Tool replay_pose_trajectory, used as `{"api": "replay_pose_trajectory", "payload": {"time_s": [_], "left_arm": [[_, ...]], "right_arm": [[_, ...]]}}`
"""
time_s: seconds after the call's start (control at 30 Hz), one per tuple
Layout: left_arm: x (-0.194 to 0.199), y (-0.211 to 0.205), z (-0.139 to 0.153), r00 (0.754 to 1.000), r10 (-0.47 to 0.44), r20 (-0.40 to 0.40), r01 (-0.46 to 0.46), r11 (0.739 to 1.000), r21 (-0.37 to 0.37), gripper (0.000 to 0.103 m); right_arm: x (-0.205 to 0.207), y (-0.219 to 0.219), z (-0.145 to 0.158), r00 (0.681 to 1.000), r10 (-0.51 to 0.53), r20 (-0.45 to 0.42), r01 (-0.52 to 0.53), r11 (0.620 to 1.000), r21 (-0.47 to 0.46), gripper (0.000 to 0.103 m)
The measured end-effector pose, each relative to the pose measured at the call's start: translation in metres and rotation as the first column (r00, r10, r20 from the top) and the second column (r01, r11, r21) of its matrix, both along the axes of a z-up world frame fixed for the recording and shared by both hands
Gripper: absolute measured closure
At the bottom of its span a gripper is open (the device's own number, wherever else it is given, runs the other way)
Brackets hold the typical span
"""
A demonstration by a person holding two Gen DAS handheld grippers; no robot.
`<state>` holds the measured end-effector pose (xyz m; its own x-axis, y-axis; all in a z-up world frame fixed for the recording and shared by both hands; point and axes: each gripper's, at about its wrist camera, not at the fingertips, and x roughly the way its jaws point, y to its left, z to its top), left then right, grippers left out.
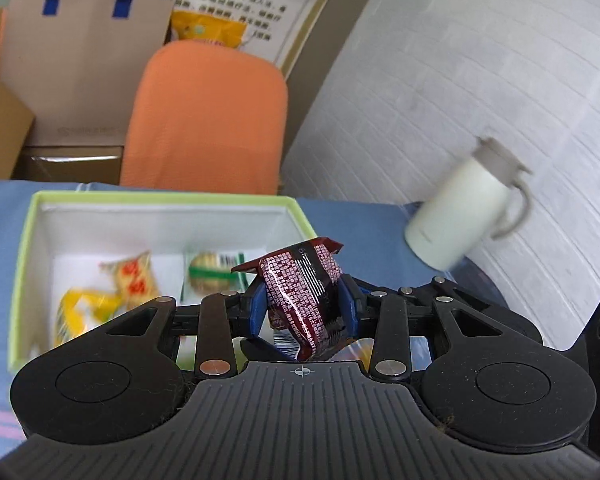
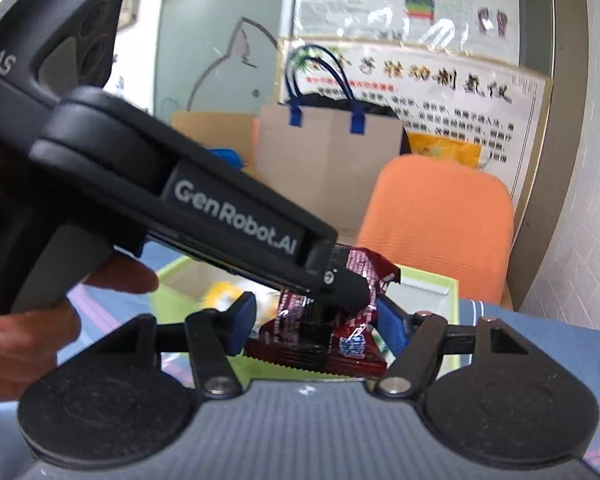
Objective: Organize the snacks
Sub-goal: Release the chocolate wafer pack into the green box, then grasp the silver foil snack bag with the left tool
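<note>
You've got two grippers: left gripper and right gripper. One green-rimmed box. Maroon snack packets: one clamped in the left, one more flat between the right's fingers. Inside the box you can count two yellow packets and one green-striped packet, blurry. One white jug, one orange chair, one paper bag.

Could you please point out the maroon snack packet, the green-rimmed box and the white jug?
Packet (image 1: 300, 292): left wrist view, its patterned front.
Box (image 1: 168, 199): left wrist view, far green rim.
Jug (image 1: 460, 216): left wrist view, white body.
</note>
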<state>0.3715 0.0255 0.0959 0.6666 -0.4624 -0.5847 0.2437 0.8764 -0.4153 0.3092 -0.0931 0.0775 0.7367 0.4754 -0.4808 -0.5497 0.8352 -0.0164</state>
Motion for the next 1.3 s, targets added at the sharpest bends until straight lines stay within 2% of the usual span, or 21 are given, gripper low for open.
{"api": "replay_pose_trajectory", "payload": {"time_s": [0.07, 0.17, 0.2, 0.27, 0.3, 0.43, 0.6, 0.7, 0.8, 0.9, 1.1, 1.23, 1.3], "left_arm": [[0.028, -0.006, -0.011, 0.999, 0.014, -0.029, -0.014, 1.0, 0.015, 0.088], [0.056, -0.01, -0.033, 0.997, 0.033, -0.068, -0.03, 0.998, 0.049, 0.088], [0.06, -0.01, -0.038, 0.997, 0.039, -0.063, -0.035, 0.998, 0.057, 0.084], [0.06, -0.007, -0.04, 0.998, 0.051, -0.041, -0.049, 0.997, 0.057, 0.059], [0.056, -0.004, -0.039, 0.998, 0.06, -0.025, -0.059, 0.997, 0.05, 0.057], [0.029, 0.006, -0.026, 0.997, 0.069, 0.021, -0.069, 0.997, 0.032, 0.051], [-0.028, 0.009, -0.016, 0.998, 0.035, 0.054, -0.036, 0.999, 0.012, 0.047], [-0.066, 0.006, -0.02, 0.998, 0.002, 0.06, -0.002, 1.0, 0.007, 0.043], [-0.101, 0.002, -0.033, 0.999, -0.016, 0.041, 0.015, 1.0, 0.011, 0.042], [-0.134, 0.001, -0.052, 1.0, -0.021, 0.003, 0.021, 1.0, 0.008, 0.042], [-0.182, 0.005, -0.095, 0.995, -0.011, -0.104, 0.009, 1.0, -0.02, 0.042], [-0.198, 0.005, -0.111, 0.989, -0.008, -0.148, 0.006, 1.0, -0.017, 0.042], [-0.2, 0.006, -0.11, 0.989, -0.001, -0.149, -0.002, 1.0, -0.017, 0.042]], "right_arm": [[0.028, -0.008, -0.01, 0.999, 0.003, -0.044, -0.002, 1.0, 0.012, 0.031], [0.049, -0.012, -0.022, 0.998, -0.002, -0.07, 0.004, 1.0, 0.022, 0.029], [0.05, -0.015, -0.024, 0.998, -0.006, -0.064, 0.007, 1.0, 0.024, 0.028], [0.049, -0.022, -0.023, 0.999, -0.015, -0.045, 0.016, 0.999, 0.031, 0.025], [0.044, -0.026, -0.02, 0.999, -0.021, -0.03, 0.022, 0.999, 0.036, 0.024], [0.013, -0.048, -0.004, 0.997, -0.058, 0.04, 0.056, 0.997, 0.051, 0.013], [-0.034, -0.071, 0.008, 0.992, -0.104, 0.071, 0.101, 0.993, 0.054, 0.011], [-0.072, -0.077, 0.004, 0.99, -0.128, 0.06, 0.125, 0.991, 0.046, 0.01], [-0.111, -0.084, -0.012, 0.985, -0.171, 0.017, 0.17, 0.984, 0.054, 0.01], [-0.15, -0.091, -0.035, 0.976, -0.211, -0.06, 0.217, 0.971, 0.101, 0.01], [-0.209, -0.095, -0.082, 0.941, -0.273, -0.2, 0.307, 0.938, 0.164, 0.01], [-0.235, -0.086, -0.088, 0.931, -0.321, -0.172, 0.346, 0.928, 0.141, 0.01], [-0.241, -0.077, -0.084, 0.947, -0.285, -0.146, 0.306, 0.94, 0.15, 0.01]]}}
